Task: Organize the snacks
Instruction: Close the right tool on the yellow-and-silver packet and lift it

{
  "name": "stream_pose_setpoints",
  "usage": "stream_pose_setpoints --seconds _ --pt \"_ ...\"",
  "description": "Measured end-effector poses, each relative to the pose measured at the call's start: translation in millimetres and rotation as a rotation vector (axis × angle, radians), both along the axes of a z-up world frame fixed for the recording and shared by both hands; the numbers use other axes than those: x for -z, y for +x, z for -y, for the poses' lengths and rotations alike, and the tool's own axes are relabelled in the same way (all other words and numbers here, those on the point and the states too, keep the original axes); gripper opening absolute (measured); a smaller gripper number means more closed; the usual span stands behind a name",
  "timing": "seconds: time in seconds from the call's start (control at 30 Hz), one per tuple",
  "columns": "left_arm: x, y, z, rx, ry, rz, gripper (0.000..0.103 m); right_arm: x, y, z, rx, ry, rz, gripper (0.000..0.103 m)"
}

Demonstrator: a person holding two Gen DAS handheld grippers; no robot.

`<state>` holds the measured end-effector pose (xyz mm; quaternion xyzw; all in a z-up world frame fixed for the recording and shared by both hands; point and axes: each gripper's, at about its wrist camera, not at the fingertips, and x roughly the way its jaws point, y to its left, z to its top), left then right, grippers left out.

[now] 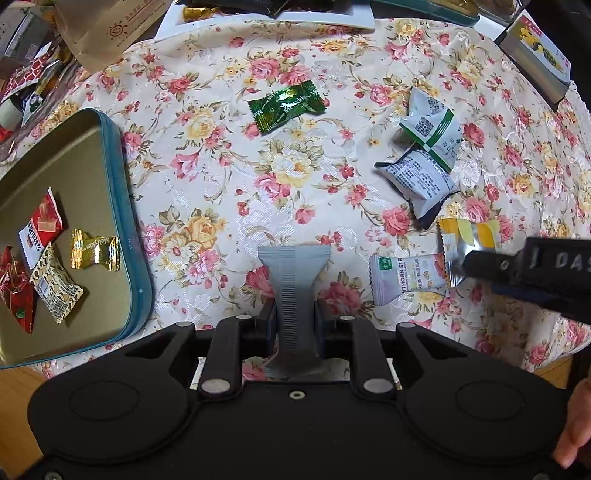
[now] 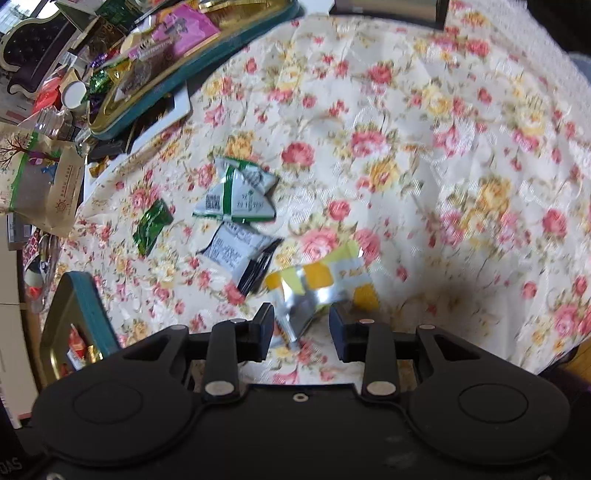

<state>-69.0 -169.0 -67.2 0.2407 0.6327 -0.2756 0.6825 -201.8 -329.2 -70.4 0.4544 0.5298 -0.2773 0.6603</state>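
Observation:
My left gripper [image 1: 294,321] points down over the floral tablecloth [image 1: 229,177] and is shut on a grey ridged wrapper [image 1: 293,284]. To its left is a teal tin tray [image 1: 122,206] holding a gold candy [image 1: 96,249], a red packet [image 1: 40,225] and a patterned packet [image 1: 55,284]. My right gripper [image 2: 301,321] is low over a yellow and silver packet [image 2: 314,284]; the packet lies between its fingers and the pads do not clearly press it. Loose on the cloth are a green candy [image 1: 286,107], a white and green packet [image 1: 430,125], a dark-edged white packet [image 1: 421,181] and a hawthorn strip packet [image 1: 406,275].
A brown paper bag [image 1: 103,26] and mixed clutter crowd the far left. A second teal tin [image 2: 177,66] full of snacks sits at the back, and a silver box [image 1: 535,62] at the far right. A hand [image 1: 574,424] shows at the lower right. The right wrist view is blurred.

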Motion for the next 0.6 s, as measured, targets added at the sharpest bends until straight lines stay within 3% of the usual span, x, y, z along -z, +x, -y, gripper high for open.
stream_pose_setpoints --seconds 0.2,0.4,0.6 --pt "-7.4 0.7 -6.2 -0.014 -0.008 0.014 0.027 14.1 5.1 -1.8 0.039 0.036 -0.03 0.036" --pt "-12.9 2.3 -13.0 -0.021 -0.022 -0.001 0.027 15.2 7.1 15.0 0.163 -0.034 -0.033 0.036" --pt "-22.8 10.8 -21.6 -0.051 -0.056 -0.009 0.027 15.6 19.8 16.8 0.165 -0.117 -0.024 0.039"
